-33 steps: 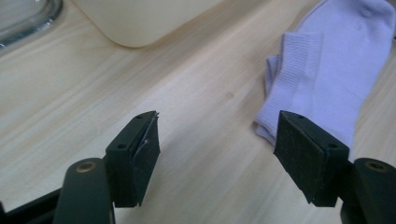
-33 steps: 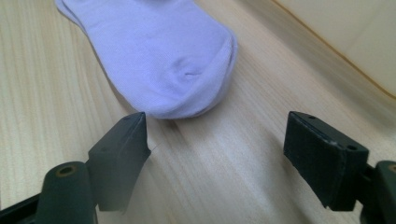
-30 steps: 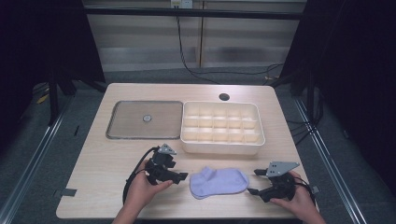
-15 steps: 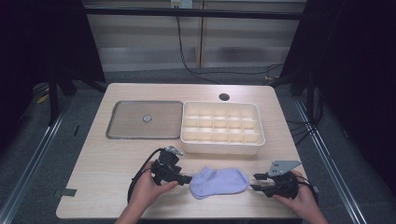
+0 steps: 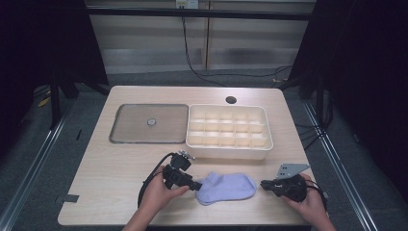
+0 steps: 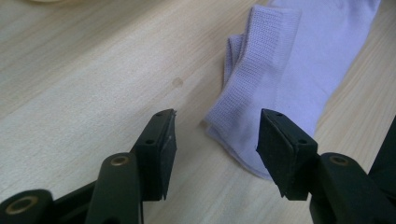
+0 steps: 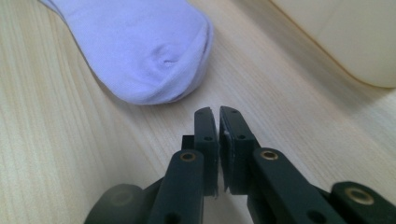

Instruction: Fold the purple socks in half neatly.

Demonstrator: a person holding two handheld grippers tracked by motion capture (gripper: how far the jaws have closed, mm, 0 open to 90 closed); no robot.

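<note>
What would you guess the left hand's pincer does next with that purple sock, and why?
Probably edge forward and pinch the cuff. The left gripper has just been closing, its jaws apart with the corner of the sock between them but unpressed. The right gripper sits shut, short of the toe.

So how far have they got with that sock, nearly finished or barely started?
Barely started, by the look of it. The lilac sock lies flat on the table, outside the divided white box. In hand: the left hand-held gripper has been closing, its jaws astride the cuff corner but not yet pinching it. The right hand-held gripper has just shut on nothing, short of the toe. Any grasping and moving is left.
</note>
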